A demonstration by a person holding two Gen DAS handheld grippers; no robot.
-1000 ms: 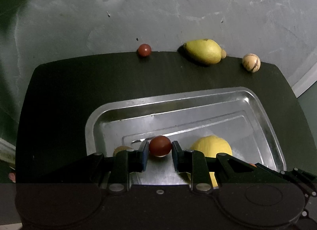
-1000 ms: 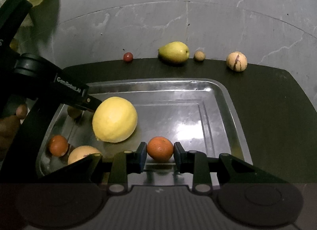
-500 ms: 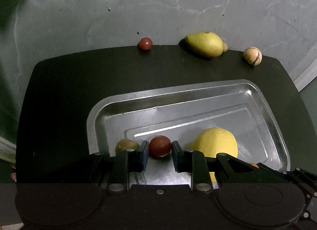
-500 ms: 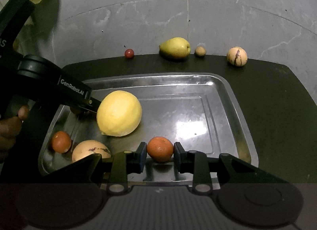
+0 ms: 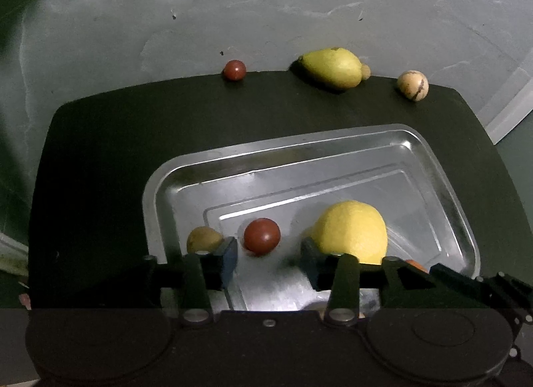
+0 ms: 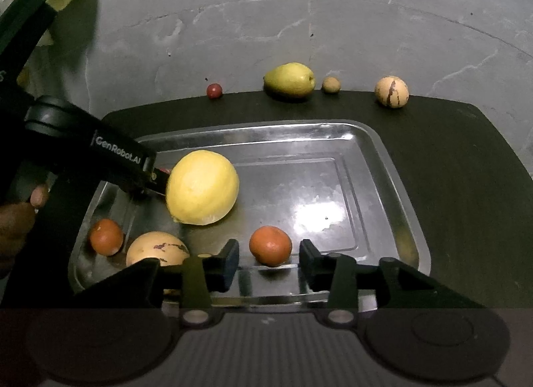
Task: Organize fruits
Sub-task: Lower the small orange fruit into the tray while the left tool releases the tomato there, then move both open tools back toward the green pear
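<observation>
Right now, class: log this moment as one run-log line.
left gripper: open, dark red round fruit released | right gripper: open, small orange fruit released | both in shiny metal tray

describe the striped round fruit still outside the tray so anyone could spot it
Start at the metal tray, then look past its far rim to the row of fruit on the dark mat's far edge. The striped round fruit is rightmost there: pale cream with dark streaks, beside a small brown fruit.
</observation>
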